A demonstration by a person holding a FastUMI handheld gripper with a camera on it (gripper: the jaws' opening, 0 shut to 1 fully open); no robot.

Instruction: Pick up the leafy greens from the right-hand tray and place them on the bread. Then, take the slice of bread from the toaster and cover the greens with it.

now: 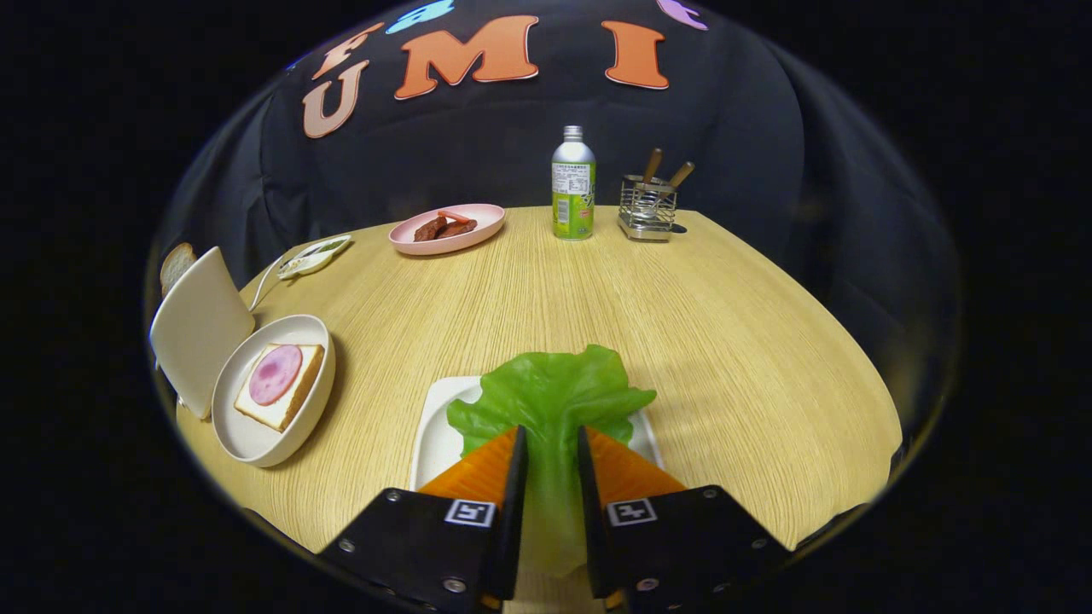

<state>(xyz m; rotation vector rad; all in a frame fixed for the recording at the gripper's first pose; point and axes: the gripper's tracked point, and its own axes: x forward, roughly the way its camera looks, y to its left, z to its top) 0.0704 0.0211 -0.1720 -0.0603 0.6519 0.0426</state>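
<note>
The gripper (550, 443) is pointing forward at the lower middle of the frame, low over the desk (725, 324). Its fingers are standing narrow, pressing the stem of the lettuce leaf (550, 396) between them. The leaf is spreading over the white tray (431, 435) just ahead. At the left, a round plate (247, 435) is carrying bread (294, 401) with a ham slice (275, 373). Beside it, the toaster (196, 328) is holding a bread slice (175, 266). Further up, a pink plate (486, 223) is holding sausages (444, 227).
</note>
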